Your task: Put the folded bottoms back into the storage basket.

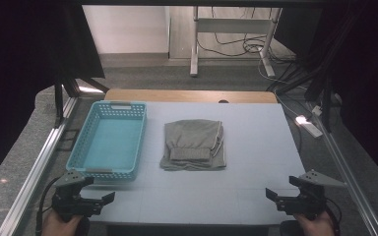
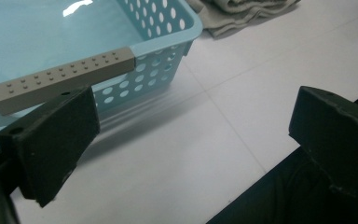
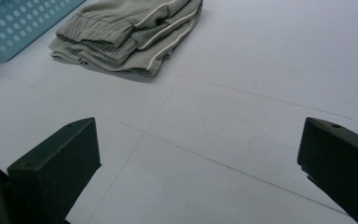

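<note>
Folded grey trousers [image 1: 193, 144] with a pale side stripe lie in the middle of the light table [image 1: 256, 147]. A light blue perforated basket [image 1: 109, 139] with nothing in it stands to their left. My left gripper [image 1: 107, 198] rests at the table's near left corner, just in front of the basket, jaws wide apart and holding nothing. In the left gripper view the basket [image 2: 163, 51] with its grey handle is close ahead. My right gripper [image 1: 271, 194] sits at the near right corner, open and holding nothing. The trousers [image 3: 130, 32] lie well ahead of it in the right gripper view.
A wooden strip [image 1: 192, 95] borders the table's far edge. Metal rails [image 1: 39, 162] run along both sides. A desk frame and cables [image 1: 246, 44] stand on the floor beyond. Dark curtains hang at both sides.
</note>
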Motion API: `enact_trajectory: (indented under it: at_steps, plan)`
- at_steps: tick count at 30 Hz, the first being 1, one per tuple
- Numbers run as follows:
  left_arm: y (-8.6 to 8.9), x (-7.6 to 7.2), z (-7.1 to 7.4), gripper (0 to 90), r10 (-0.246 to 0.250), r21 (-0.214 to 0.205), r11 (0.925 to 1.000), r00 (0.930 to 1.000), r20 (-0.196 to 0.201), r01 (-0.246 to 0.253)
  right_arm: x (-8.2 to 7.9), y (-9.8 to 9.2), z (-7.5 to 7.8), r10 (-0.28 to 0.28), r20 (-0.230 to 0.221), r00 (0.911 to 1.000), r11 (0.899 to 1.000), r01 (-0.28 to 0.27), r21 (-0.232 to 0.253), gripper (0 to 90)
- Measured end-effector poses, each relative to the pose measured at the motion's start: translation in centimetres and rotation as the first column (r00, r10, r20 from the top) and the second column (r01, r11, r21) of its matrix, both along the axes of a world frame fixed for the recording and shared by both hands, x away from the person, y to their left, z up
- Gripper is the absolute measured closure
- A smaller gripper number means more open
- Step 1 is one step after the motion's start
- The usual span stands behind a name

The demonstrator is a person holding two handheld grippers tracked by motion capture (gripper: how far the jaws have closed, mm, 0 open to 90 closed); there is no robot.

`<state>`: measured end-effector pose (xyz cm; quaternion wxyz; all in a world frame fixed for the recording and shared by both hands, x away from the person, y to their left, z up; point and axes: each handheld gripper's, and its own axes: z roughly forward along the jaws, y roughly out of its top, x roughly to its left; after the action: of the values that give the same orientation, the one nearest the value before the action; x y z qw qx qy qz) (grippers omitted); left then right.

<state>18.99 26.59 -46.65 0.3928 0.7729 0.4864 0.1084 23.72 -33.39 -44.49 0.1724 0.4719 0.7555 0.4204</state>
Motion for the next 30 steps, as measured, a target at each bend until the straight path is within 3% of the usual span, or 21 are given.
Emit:
enact_trajectory:
  at_steps: [4, 19, 30]
  plan:
    - [-0.12, -0.01, -0.01, 1.2, 0.0, 0.014, 0.9999, 1.0, -0.003, 0.0, 0.22, 0.2, -0.07, 0.013, -0.019, 0.9997, 1.0, -0.013, -0.009, 0.0]
    - [-0.35, 0.0, -0.03, 1.8, -0.006, 0.035, 0.9994, 0.9999, -0.01, 0.007, 0.19, 0.34, -0.05, 0.025, -0.016, 0.9996, 1.0, -0.025, -0.017, 0.0]
    - [-0.14, -0.09, 0.11, 0.0, -0.017, 0.011, 0.9998, 0.9998, -0.002, 0.017, 0.22, 0.48, -0.09, 0.039, -0.016, 0.9991, 0.999, -0.039, -0.028, 0.0]
